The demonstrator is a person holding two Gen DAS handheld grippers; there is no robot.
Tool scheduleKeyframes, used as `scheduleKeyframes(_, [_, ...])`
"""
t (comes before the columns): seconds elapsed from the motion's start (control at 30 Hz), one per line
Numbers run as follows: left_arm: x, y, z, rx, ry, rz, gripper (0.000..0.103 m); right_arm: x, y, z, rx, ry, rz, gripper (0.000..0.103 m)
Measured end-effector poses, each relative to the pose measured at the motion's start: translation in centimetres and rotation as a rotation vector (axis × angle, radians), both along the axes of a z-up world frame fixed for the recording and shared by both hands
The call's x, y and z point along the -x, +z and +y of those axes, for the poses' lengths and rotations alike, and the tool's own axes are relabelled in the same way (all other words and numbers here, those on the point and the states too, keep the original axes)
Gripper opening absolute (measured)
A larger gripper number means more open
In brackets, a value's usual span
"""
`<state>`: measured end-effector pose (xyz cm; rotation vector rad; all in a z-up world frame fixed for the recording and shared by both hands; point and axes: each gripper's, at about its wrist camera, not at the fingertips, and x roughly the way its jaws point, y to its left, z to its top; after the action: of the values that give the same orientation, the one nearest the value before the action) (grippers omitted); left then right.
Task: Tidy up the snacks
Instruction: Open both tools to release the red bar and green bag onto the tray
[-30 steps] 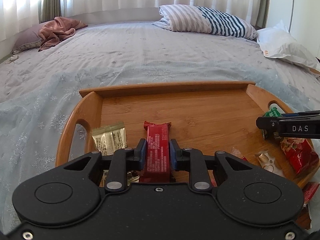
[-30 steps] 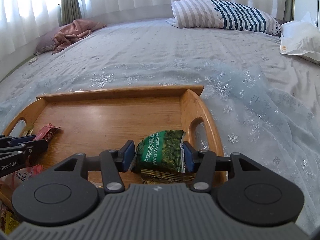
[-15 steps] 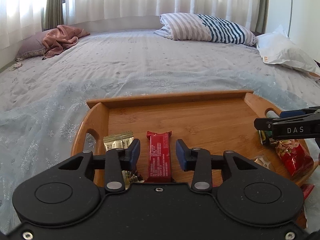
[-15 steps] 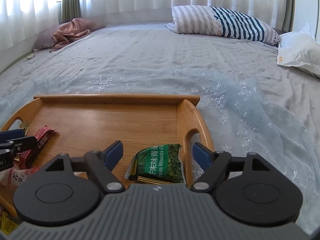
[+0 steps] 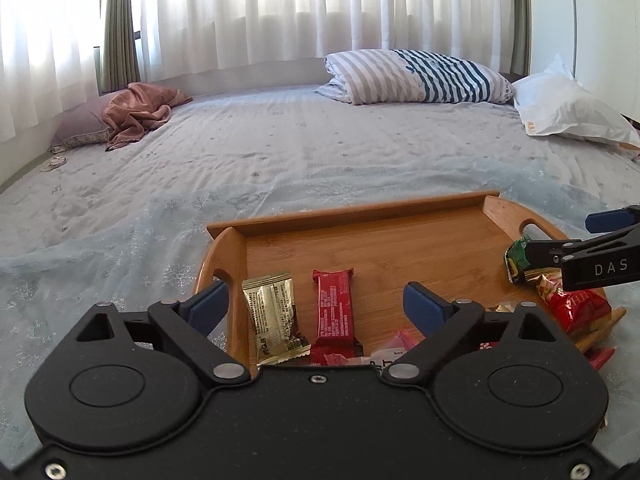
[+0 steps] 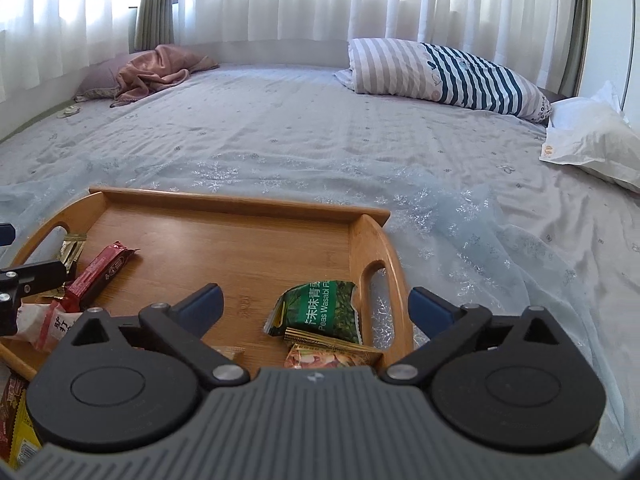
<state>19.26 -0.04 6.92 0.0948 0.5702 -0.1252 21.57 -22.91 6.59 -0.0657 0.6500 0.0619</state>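
A bamboo tray [image 5: 360,216] rests on the bed. Near its left end a red snack bar [image 5: 334,308] lies flat beside a gold packet [image 5: 274,316]. My left gripper [image 5: 316,304] hovers over the bar with its jaws opening wide, and the pads touch nothing. At the tray's right end a green wasabi-peas packet [image 6: 324,312] lies on top of other wrappers. My right gripper [image 6: 318,302] is above it, jaws also opening, clear of the packet. A red bag [image 5: 576,308] sits at the tray's right front corner.
The tray stands on a pale blue bedspread [image 5: 280,152]. A striped pillow [image 6: 444,74] and a white pillow [image 6: 592,144] lie at the far right, a pink cloth [image 5: 140,114] at the far left. More packets [image 6: 16,420] lie off the tray's near edge.
The left gripper let go of the red bar and the right let go of the green packet. Both jaws spread wide and both grippers drew back and up.
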Motion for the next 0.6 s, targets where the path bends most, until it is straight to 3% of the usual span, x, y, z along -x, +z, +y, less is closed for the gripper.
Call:
scheduleKeyframes(0.17, [1.7, 0.4, 0.0, -0.013, -0.007, -0.019, 0.103, 1.4, 0.2, -0.7, -0.022, -0.034, 0.005, 0.103])
scheduleKeyframes(0.4, [3.5, 1.1, 1.7, 0.066, 0.023, -0.014, 0.103, 3.9, 0.4, -1.9, -0.049, -0.097, 0.011, 0.103])
scheduleKeyframes(0.6, [5.4, 0.5, 2.6, 0.087, 0.058, 0.02, 0.103, 6.1, -0.3, -1.9, -0.081, -0.116, 0.027, 0.103])
